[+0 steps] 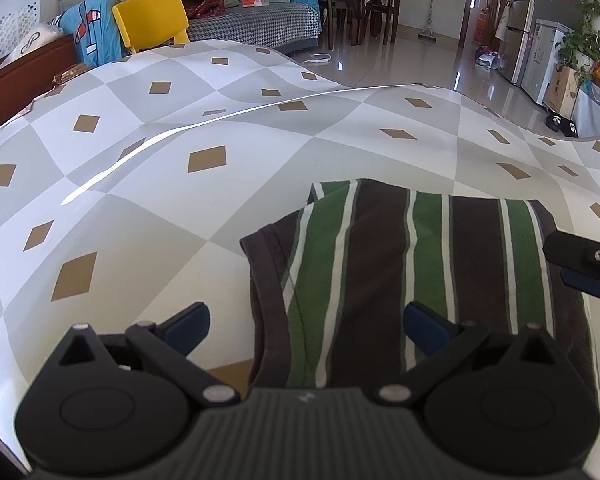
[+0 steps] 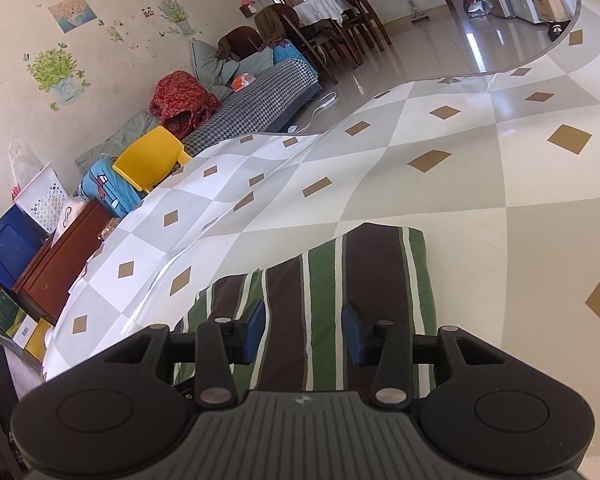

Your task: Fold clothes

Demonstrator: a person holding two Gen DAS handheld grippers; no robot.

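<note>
Both tongs hang over the folded shirt [image 1: 412, 272] with nothing between their pads. My left gripper [image 1: 306, 322] stands wide open above the shirt's near left part, one pad [image 1: 188, 326] over the bare tablecloth [image 1: 140, 208] and the other over the stripes. My right gripper [image 2: 304, 330] is about half open over the middle of the stripes, its pads apart from the cloth as far as I can judge; in the left view its tip pokes in at the right edge.

The shirt lies on the tablecloth as a compact striped packet, green, brown and white, with a dark hem showing at its left side. It looks close to finished to me, so I take the step in hand to be either one last fold across or a tidy and squaring-up; I cannot tell which from here.

If I fold again, I would bring each gripper down onto a near corner and pinch every layer together, not only the top one, because the left side already shows layers that are slightly offset. I would lift only a little, carry both corners at the same pace toward the far edge, and lay them down square before letting go. The slick tablecloth has a raised crease beyond the shirt, so I would avoid dragging the packet toward it.
</note>
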